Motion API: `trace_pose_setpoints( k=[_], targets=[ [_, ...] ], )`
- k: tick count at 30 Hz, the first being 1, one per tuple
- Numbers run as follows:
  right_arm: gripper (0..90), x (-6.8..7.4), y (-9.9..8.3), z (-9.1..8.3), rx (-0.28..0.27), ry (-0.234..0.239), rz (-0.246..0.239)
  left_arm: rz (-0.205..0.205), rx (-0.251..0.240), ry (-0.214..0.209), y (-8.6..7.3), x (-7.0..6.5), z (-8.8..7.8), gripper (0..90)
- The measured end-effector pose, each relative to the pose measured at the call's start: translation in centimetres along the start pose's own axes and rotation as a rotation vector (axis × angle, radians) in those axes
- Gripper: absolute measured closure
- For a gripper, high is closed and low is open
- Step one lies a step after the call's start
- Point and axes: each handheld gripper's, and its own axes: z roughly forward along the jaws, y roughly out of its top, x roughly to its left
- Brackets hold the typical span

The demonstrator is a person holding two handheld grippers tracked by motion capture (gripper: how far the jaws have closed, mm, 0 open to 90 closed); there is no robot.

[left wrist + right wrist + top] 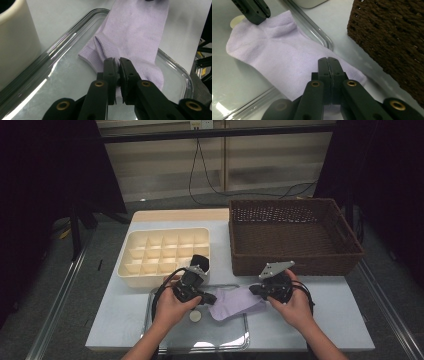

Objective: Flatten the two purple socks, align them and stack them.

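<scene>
A lilac sock (235, 303) is being held at both ends across the 2 o'clock corner of a clear glass tray (165, 338). The left gripper (209, 297) is being kept closed on the cuff end, with fabric pinched between its jaws. The right gripper (254, 290) is being pressed shut on the toe end, which is lying over the tray's rim onto the table (345, 320).

Judged from here, the sock could be slipping out if the two ends are being pulled apart unevenly (only a thin edge of fabric seems to be caught at each side). The tray could also be dragged along if the cloth is snagging on its rim.

In the tray, a small pale round disc (195, 316) is lying at about 7 o'clock from the sock. Nothing is being seen in the brown wicker basket (295, 251) at 1 o'clock. The cream divided organiser (131, 276), at 11 o'clock, is holding one dark item (200, 261) in its nearest right cell.
</scene>
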Motion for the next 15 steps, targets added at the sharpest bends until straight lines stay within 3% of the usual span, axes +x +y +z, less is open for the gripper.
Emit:
trace_pose_setpoints(
  k=[5, 8, 9, 15],
  targets=[
    [90.0, 0.1, 0.2, 0.8, -0.003, -0.006, 0.0, -0.01, -0.01, -0.005, -0.2, 0.0, -0.1, 81.8],
    [90.0, 0.1, 0.0, 1.3, 0.022, 0.01, -0.008, 0.005, -0.014, 0.009, -0.2, 0.3, -0.1, 70.0],
    [90.0, 0.1, 0.0, 1.4, 0.028, 0.009, -0.007, -0.017, -0.024, 0.007, -0.2, 0.3, -0.1, 71.0],
    [90.0, 0.1, -0.3, 1.6, 0.035, 0.021, -0.012, -0.013, -0.037, 0.026, 0.2, 0.8, 0.3, 66.7]
  ],
)
